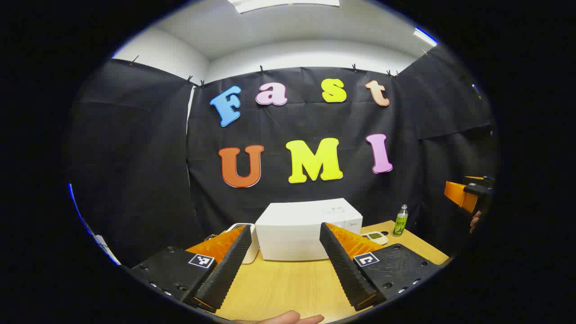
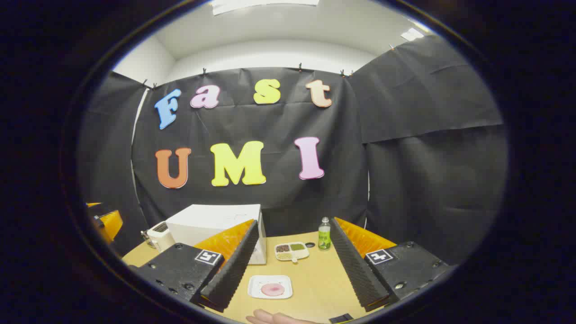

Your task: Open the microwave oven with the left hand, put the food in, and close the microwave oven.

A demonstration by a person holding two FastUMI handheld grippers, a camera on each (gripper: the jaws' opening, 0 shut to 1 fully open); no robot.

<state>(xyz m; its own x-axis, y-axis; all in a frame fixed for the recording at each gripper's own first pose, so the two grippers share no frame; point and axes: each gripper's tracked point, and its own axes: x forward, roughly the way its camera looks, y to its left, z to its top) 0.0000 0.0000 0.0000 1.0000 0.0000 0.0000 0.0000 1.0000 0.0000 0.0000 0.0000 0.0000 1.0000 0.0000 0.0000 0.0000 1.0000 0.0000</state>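
The white microwave oven (image 1: 302, 229) stands closed at the back of the wooden table (image 1: 279, 288); it is also at the left in the right gripper view (image 2: 211, 227). The food, a pink round piece on a white square plate (image 2: 270, 287), lies on the table before my right gripper (image 2: 290, 270), which is open and held above it. My left gripper (image 1: 283, 265) is open too, facing the microwave from a distance, with nothing between its fingers. The other gripper (image 1: 465, 194) shows at the right edge of the left gripper view.
A green bottle (image 2: 324, 234) stands at the back right, also seen beside the microwave (image 1: 400, 220). A white divided dish with grains (image 2: 291, 251) lies near the microwave. A small white appliance (image 2: 158, 234) sits left of the microwave. A hand (image 1: 288, 318) shows at the bottom.
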